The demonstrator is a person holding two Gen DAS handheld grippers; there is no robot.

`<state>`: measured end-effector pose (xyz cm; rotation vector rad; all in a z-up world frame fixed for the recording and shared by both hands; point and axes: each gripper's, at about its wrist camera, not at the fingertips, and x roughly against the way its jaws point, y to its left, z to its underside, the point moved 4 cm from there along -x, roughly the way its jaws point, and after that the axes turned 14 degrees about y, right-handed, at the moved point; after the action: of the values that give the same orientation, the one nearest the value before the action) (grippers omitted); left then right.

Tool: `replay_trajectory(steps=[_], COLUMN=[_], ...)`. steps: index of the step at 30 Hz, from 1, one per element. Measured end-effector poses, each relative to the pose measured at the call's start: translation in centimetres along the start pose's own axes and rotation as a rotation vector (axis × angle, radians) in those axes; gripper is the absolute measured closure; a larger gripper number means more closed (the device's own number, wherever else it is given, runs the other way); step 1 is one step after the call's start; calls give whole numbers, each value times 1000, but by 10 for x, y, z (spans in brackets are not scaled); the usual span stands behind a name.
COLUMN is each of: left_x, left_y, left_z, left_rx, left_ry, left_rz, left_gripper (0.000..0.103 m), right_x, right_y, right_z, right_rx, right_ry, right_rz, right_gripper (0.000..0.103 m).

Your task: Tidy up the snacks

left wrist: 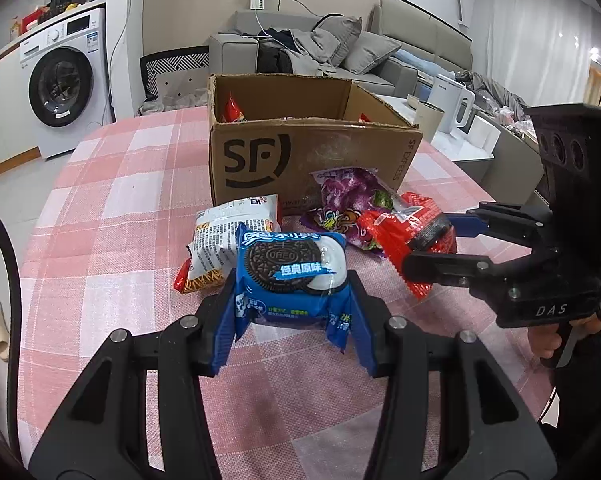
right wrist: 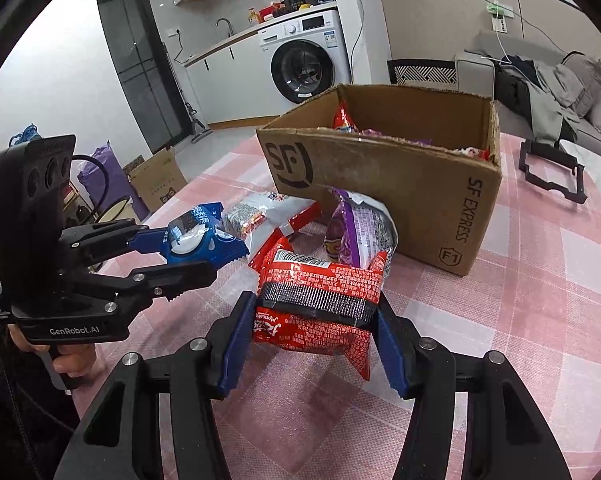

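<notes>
My left gripper point(left wrist: 292, 300) is shut on a blue Oreo pack point(left wrist: 292, 276) and holds it just above the pink checked tablecloth point(left wrist: 120, 200); it also shows in the right wrist view point(right wrist: 192, 236). My right gripper point(right wrist: 314, 320) is shut on a red snack pack point(right wrist: 320, 300), which also shows in the left wrist view point(left wrist: 412, 236). An open SF cardboard box point(left wrist: 308, 156) stands behind, with several snacks inside. A purple candy bag point(left wrist: 352, 200) and a white noodle pack point(left wrist: 228, 236) lie in front of the box.
A black frame point(right wrist: 552, 172) lies on the table right of the box point(right wrist: 400, 184). A sofa point(left wrist: 340, 52), a washing machine point(left wrist: 64, 84) and a white kettle point(left wrist: 452, 104) stand beyond the table.
</notes>
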<state>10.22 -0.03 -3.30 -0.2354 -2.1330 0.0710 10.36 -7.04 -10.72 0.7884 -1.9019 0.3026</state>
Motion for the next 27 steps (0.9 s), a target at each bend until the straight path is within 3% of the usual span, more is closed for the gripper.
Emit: replay_trajectory(steps=[27], left_x=[42], left_y=[-6], left_z=[-5], left_rx=[40], left_ry=[-114], left_rz=[-54], left_gripper=[57], right_x=[43], right_y=[3], right_z=[-5], right_rx=[-12], right_ry=[-133], right_rz=[-15], right_gripper=[46])
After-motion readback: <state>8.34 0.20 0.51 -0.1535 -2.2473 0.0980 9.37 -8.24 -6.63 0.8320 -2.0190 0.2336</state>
